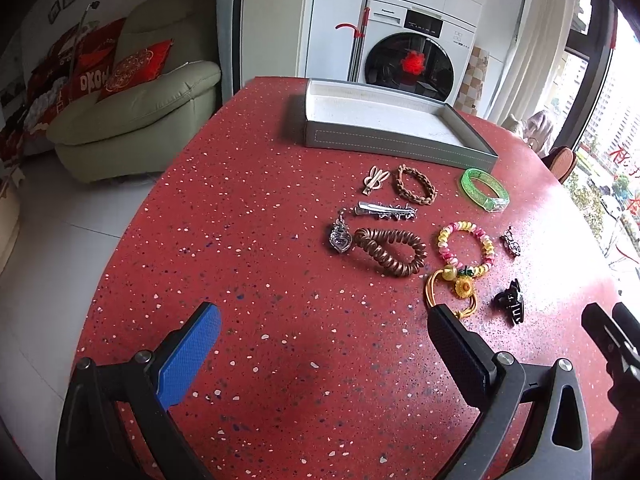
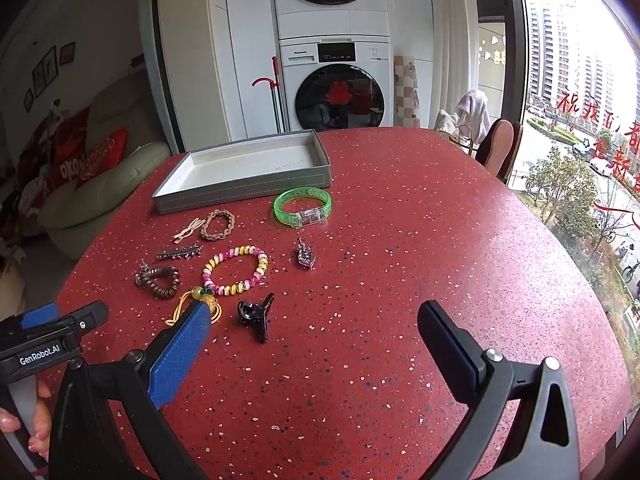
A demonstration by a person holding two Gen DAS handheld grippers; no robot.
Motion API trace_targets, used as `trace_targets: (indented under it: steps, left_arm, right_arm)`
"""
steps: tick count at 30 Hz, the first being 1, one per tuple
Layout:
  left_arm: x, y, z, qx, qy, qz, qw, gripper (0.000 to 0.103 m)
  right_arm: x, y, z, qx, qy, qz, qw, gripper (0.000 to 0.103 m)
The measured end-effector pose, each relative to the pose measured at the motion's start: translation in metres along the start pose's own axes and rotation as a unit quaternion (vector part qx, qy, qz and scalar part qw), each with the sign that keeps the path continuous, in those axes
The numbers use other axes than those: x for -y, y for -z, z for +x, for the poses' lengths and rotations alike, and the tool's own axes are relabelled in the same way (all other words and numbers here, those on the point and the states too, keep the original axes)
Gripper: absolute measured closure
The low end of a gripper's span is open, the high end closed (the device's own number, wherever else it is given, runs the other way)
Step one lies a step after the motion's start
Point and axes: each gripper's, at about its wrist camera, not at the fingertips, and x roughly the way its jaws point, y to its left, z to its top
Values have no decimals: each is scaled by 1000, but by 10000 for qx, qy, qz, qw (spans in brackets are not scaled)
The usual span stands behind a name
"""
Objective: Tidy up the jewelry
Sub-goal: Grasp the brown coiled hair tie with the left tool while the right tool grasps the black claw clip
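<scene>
A grey tray [image 1: 400, 146] [image 2: 244, 196] with a white lining stands empty at the table's far side. Before it lie several pieces: a green bangle [image 1: 484, 189] [image 2: 303, 205], a brown braided bracelet [image 1: 415, 185] [image 2: 218, 224], a silver clip [image 1: 386, 211], a brown coil hair tie [image 1: 390, 251] [image 2: 162, 280], a pink and yellow bead bracelet [image 1: 466, 246] [image 2: 236, 270], a sunflower charm cord [image 1: 460, 286] and a black claw clip [image 1: 509, 301] [image 2: 256, 314]. My left gripper [image 1: 324, 320] and right gripper [image 2: 316, 316] hover open near the table's front, holding nothing.
The red speckled round table [image 1: 280, 280] [image 2: 400, 240] drops off at left and right. A green sofa [image 1: 136, 112] stands to the left, a washing machine [image 2: 336, 88] behind the table, a window at right. A hand [image 2: 36, 424] holds the left gripper's handle.
</scene>
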Motion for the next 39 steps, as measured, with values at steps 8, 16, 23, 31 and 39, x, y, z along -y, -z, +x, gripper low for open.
trace_targets:
  steps: [8,16,23,31,39]
  left_arm:
    - [14,-17,36,-528,507,-289,9969,0]
    - [27,-26,61,-609,484,-379,9963,19]
    - [31,-30,65,-524,290,-331,9977,65]
    - [15,-15,42,-209,722,362,9965,74]
    - [6,-30,18,-97,1096,767,9910,74]
  right_arm:
    - [-4,10,27,-642,-187,-118,9977,0]
    - [-9,8,53,-1033,-315,-244,9939,2]
    - [-24,0,83,-1275,-467,-408,9899,37]
    - [-14,6,70,-1268,-560,-231,9901,79]
    - [-2,-7,60,-1365,-840,13,9871,79]
